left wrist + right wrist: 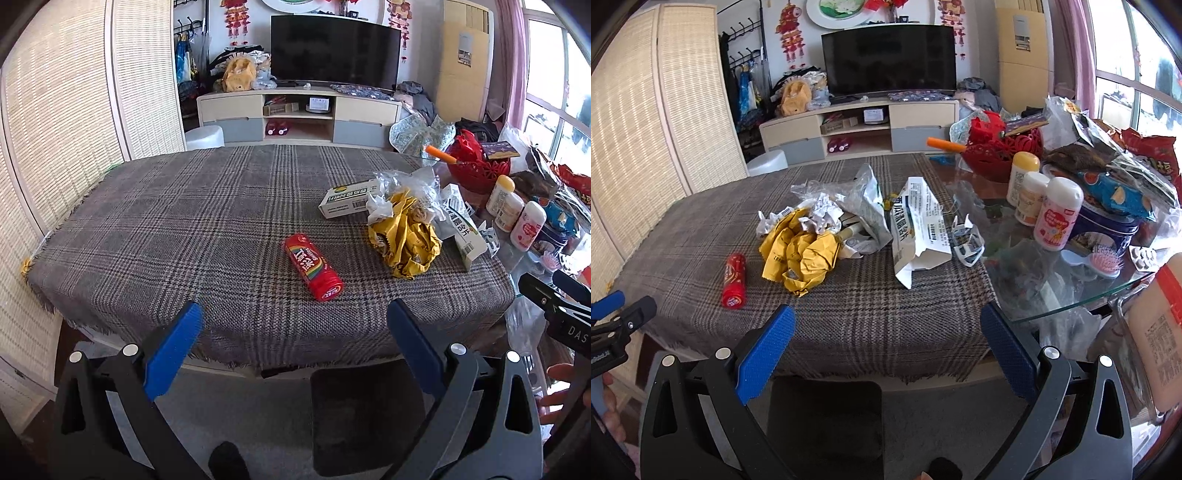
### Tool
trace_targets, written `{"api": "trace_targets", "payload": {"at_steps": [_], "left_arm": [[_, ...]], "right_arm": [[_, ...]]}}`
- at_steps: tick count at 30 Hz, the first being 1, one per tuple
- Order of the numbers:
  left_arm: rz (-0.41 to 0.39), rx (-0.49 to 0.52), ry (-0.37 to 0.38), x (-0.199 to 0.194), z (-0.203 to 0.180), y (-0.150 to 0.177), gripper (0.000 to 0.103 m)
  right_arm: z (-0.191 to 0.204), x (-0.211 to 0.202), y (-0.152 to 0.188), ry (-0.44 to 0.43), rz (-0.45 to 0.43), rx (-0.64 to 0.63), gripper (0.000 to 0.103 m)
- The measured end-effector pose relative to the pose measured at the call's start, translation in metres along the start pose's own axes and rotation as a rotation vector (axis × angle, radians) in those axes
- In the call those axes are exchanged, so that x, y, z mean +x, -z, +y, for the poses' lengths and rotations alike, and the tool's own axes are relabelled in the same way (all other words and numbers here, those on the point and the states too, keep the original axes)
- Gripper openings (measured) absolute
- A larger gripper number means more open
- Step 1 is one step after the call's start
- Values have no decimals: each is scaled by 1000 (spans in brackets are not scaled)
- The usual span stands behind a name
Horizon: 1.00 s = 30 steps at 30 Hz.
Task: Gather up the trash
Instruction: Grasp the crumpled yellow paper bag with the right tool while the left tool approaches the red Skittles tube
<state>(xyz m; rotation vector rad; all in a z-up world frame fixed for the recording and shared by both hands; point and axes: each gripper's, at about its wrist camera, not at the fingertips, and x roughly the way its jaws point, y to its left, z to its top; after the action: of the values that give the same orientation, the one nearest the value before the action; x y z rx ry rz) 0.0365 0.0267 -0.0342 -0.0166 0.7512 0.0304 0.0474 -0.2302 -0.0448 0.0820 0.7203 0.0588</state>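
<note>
A red candy tube (313, 271) (734, 279) lies on its side on the plaid cloth. Right of it sits a crumpled yellow wrapper (404, 242) (799, 254), with crumpled clear plastic and white paper (402, 186) (849, 206) behind it. A white and green box (347, 203) lies farther back, and a torn white carton (918, 230) (466, 236) lies to the right. My left gripper (295, 314) is open, short of the tube, over the table's near edge. My right gripper (888, 321) is open and empty, short of the carton.
The plaid cloth (177, 236) covers the table's left part; bare glass (1052, 280) lies to the right, crowded with white bottles (1058, 214), a red basket (1001, 147), a blue tin and snack bags. A dark chair seat (362, 413) sits below. A TV stand stands behind.
</note>
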Motion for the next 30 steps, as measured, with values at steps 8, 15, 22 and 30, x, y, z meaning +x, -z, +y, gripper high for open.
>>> {"api": "trace_targets", "payload": {"at_steps": [8,15,22,30], "left_arm": [[79,13,-52,35,24,-7,90],[103,0,-62,55,45,-17,77],[115,-2,-36,70,43,-23,77],[138,2,-5,89,36,-34,78]], "right_arm": [[20,32,-18,-90,65,29,100],[52,70,-29,-184,116,14,93],[77,109,-32,-146,158,-9,94],[73,140,-35,-165,193,23,65]]}}
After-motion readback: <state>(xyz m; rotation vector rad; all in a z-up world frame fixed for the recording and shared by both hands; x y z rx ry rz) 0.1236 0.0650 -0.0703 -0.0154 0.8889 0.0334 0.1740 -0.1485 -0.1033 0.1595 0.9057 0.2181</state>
